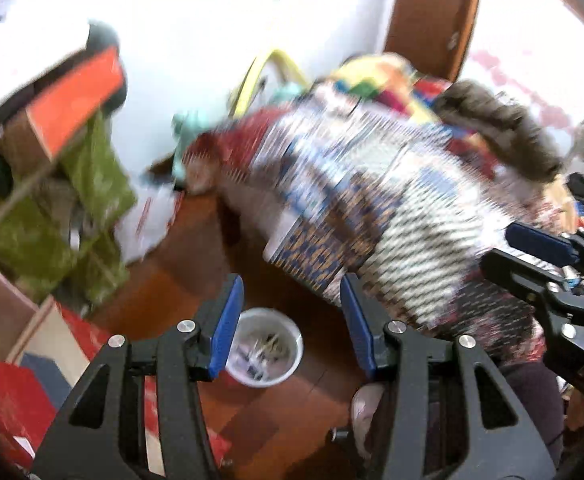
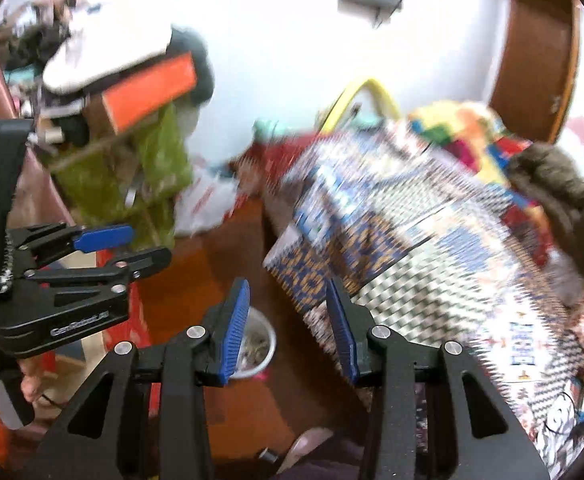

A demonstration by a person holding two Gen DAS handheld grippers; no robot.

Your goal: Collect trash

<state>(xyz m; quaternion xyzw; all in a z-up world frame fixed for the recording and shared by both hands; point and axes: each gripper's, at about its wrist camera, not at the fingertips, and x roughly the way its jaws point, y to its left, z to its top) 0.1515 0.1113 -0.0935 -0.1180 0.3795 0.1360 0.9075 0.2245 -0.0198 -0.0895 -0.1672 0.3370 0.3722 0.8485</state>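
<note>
A white bin with scraps of trash inside stands on the wooden floor; in the right wrist view the bin is partly hidden behind a finger. My left gripper is open and empty, held above the bin. My right gripper is open and empty, also above the floor by the bin. The right gripper shows at the right edge of the left wrist view. The left gripper shows at the left of the right wrist view. Both views are motion-blurred.
A bed with a patterned blanket fills the right side, piled with colourful cloth and a brown garment. At left stand a cluttered shelf with an orange box, green bags, a white plastic bag and red boxes.
</note>
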